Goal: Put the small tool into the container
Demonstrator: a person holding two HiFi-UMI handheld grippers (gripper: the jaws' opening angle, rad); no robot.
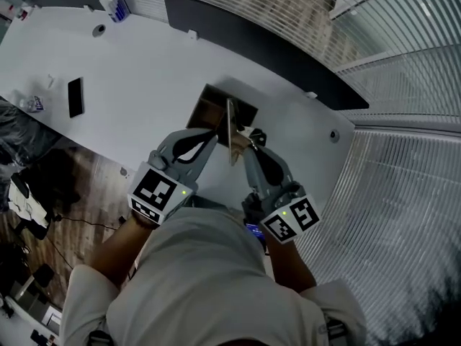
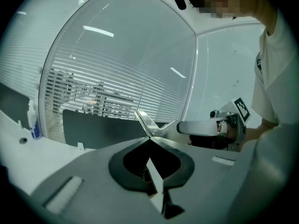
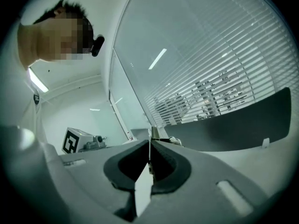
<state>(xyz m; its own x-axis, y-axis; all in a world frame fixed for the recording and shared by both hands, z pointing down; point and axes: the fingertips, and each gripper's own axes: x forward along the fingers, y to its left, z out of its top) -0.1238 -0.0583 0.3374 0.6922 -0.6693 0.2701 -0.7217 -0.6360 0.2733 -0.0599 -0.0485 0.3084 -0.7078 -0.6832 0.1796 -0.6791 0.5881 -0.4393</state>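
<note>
A brown open-topped box (image 1: 215, 109) sits on the white table (image 1: 144, 71) just in front of me. A thin pale flap (image 1: 230, 132) stands on edge over the box. My left gripper (image 1: 218, 132) is shut on the flap from the left, and the flap's edge runs through its jaws (image 2: 150, 141) to a pointed corner (image 2: 148, 123). My right gripper (image 1: 247, 141) is shut on the same flap from the right; the sheet shows as a thin line between its pads (image 3: 149, 146). No small tool shows in any view.
A black phone (image 1: 75, 96) lies on the table at left, with small items (image 1: 36, 103) near the edge. A bottle (image 1: 112, 2) stands at the far corner. A dark panel (image 1: 266, 42) lines the table's far edge, with slatted blinds (image 1: 403, 71) beyond.
</note>
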